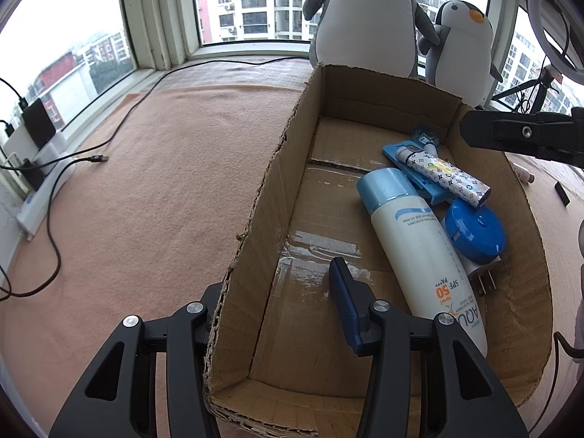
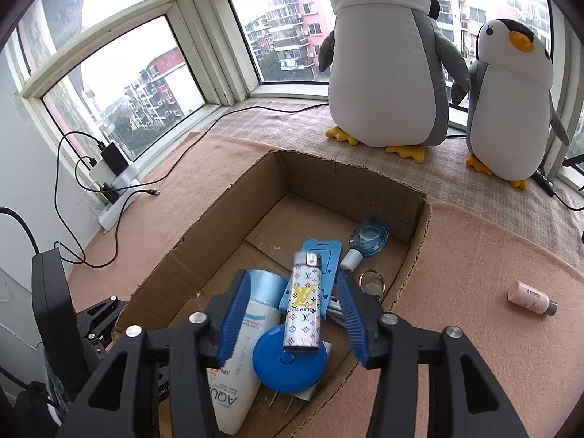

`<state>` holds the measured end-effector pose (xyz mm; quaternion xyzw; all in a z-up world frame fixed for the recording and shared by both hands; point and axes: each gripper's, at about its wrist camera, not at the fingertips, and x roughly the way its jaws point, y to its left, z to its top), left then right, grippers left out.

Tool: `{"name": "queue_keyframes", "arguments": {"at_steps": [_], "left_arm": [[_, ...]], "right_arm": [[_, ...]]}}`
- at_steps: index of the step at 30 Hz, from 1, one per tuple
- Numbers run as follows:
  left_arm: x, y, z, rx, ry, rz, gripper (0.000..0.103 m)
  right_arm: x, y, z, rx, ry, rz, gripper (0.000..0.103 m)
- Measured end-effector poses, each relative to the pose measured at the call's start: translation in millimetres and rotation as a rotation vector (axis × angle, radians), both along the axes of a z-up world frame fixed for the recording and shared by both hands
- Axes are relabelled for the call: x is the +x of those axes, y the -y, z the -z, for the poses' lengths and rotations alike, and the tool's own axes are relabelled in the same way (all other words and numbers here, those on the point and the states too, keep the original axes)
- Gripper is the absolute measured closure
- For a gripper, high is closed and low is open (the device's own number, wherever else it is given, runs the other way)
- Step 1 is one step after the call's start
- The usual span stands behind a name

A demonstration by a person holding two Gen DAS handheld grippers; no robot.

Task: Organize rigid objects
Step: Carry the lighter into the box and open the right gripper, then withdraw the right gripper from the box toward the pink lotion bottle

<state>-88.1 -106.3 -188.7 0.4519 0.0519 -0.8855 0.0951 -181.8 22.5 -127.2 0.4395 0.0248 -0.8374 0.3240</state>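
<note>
Two hand-held grippers, black frames with blue finger pads.

Left gripper point(image 1: 277, 303): matte black linkage arms with triangular cut-outs, round silver screws at the joints, one ribbed blue pad point(image 1: 345, 306) in view. Right gripper point(image 2: 292, 315): same black arms and silver screw heads, two blue pads point(image 2: 233, 319) with fine ridges on the inner faces, each clipped into a black holder.

table point(image 2: 456, 292) with peach cloth: open box point(image 2: 412, 255), small pink bottle point(image 2: 532, 298) right of it, two plush penguins point(image 2: 387, 73) behind, loose cable point(image 2: 109, 255), power strip point(image 2: 116, 204) left
</note>
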Motion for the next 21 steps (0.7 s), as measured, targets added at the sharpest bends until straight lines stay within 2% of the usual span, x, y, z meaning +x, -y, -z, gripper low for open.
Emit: {"name": "queue_keyframes", "arguments": {"at_steps": [1,15,21], "left_arm": [[0,0,0,0.0,0.0,0.0,0.056],[0,0,0,-0.002,0.001,0.0,0.056],[0,0,0,-0.002,0.0,0.0,0.056]], "right_arm": [[0,-1,-2,-0.004,-0.012,0.006,0.033],[-1,-15,-11,-0.015,-0.025,0.019,0.033],[-1,-35,-12,-0.032,-0.026,0.029,0.033]]}}
